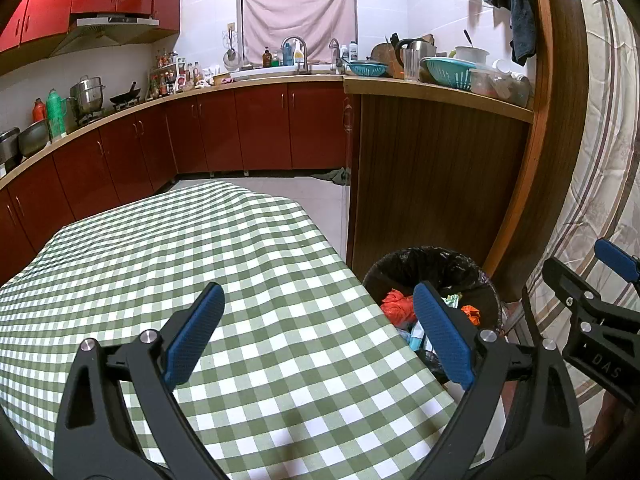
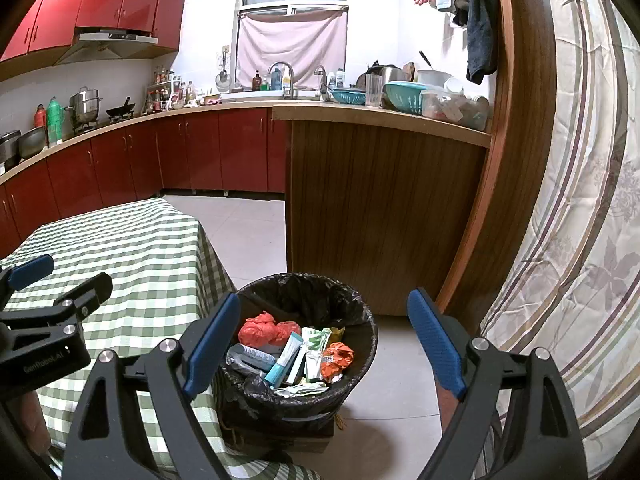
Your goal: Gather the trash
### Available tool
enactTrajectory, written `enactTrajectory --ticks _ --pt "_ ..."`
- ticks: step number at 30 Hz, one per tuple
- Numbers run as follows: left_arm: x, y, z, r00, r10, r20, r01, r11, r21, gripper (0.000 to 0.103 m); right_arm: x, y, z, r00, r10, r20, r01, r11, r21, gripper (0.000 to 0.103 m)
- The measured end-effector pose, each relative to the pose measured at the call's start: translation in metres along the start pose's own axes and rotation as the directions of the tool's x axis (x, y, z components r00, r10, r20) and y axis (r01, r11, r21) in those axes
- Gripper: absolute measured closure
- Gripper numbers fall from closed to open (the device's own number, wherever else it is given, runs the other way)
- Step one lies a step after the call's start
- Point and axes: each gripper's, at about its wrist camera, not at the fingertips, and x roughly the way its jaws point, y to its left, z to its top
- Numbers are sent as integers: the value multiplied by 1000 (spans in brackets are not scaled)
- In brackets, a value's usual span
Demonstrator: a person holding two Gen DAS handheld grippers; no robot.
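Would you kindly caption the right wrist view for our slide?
Open right gripper above a bag-lined trash bin of wrappers beside the checkered table.

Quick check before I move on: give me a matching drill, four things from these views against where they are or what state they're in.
Things:
1. left gripper
2. right gripper
3. tube
4. tablecloth

Places or states:
A. in the bin
B. open over the bin
C. open over the table edge
D. green check, bare

Pairs: 1-C, 2-B, 3-A, 4-D

one lined trash bin [image 2: 362,344], two red crumpled bags [image 2: 268,330] and one orange wrapper [image 2: 338,356] in it, one checkered table [image 1: 180,264], two teal baskets [image 2: 404,96].
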Motion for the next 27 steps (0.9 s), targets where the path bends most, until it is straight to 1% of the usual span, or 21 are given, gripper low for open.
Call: enactTrajectory --ticks 21,27 --pt "0 -3 -2 1000 -5 -3 5 1000 6 10 0 0 -1 1000 -1 0 1 1000 0 20" --pt "0 -3 -2 1000 4 1 -4 1000 0 10 0 0 -1 1000 0 0 0 1000 0 20"
